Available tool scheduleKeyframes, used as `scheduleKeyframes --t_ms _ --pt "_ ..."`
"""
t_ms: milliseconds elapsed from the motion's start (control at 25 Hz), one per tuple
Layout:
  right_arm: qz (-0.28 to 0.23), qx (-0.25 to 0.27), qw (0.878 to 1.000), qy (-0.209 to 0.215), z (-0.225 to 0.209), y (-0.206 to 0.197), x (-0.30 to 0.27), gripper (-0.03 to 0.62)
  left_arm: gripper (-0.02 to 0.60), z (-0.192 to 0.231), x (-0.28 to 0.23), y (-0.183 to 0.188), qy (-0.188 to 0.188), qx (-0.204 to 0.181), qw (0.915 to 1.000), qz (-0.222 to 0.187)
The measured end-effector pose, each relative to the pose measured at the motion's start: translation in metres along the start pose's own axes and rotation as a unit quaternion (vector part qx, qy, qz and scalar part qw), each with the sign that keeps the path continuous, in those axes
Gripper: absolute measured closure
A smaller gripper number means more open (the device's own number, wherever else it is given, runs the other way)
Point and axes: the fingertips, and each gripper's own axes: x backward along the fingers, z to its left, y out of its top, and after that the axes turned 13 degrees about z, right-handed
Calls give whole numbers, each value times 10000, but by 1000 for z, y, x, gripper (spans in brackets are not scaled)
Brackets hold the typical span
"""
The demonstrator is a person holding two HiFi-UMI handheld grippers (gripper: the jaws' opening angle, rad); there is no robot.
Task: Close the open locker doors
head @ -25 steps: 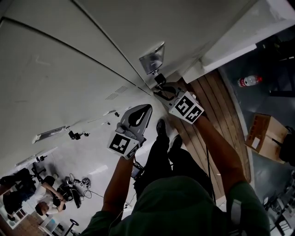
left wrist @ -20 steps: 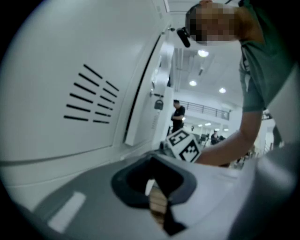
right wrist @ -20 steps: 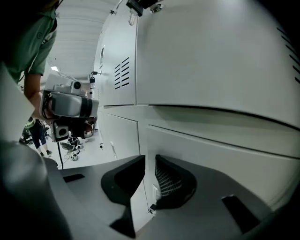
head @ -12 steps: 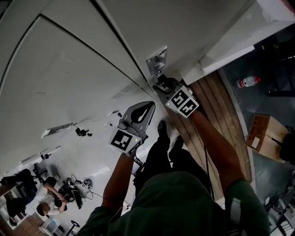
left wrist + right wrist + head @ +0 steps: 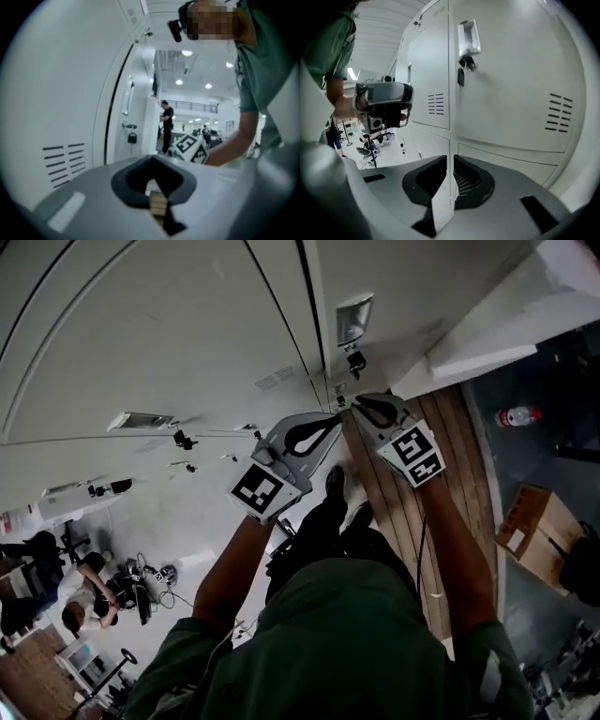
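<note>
The left gripper is holding its jaws pressed together, with nothing gripped; it is pointing along the locker bank, close beside a vented panel. The right gripper is showing its jaws drawn almost together with only a narrow slit between them, and nothing gripped; it is facing the vertical seam at the left edge of the locker door; this door is sitting flush with its neighbours; a handle and a padlock are sitting near its upper left corner.
</note>
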Motion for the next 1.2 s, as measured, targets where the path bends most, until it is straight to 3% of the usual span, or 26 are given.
scheduleKeyframes --t_ms 320,680,880,1200 --pt "-715 -92 9970 -270 16 35 94 563 577 -26 23 31 155 -507 9985 -164" --pt "-1708 -189 9844 -388 36 69 214 588 577 -76 31 55 130 -1111 9935 -216" --pt "-1885 -382 9805 -401 50 60 268 589 577 -104 35 68 -67 -1154 9927 -340" --pt "-1828 -652 9741 -1158 56 16 348 589 577 -143 23 65 -423 -1136 9925 -125"
